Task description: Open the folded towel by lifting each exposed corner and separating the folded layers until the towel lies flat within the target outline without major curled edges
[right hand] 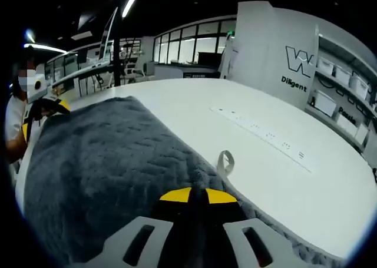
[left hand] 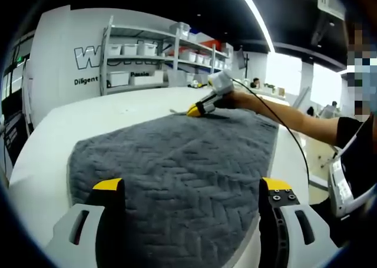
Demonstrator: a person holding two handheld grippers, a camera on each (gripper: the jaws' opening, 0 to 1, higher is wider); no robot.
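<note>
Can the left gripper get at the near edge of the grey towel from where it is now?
Probably yes: the left gripper is open, its jaws straddling the grey herringbone-textured towel, with nothing lying between them.

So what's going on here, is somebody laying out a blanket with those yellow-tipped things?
A person holds a grasping tool in each hand and is spreading a grey towel on a white table. The right tool is shut on the towel's far edge, beside its small hanging loop. The left tool hovers open over the near edge, gripping nothing. The towel looks largely opened out and fairly flat.
</note>
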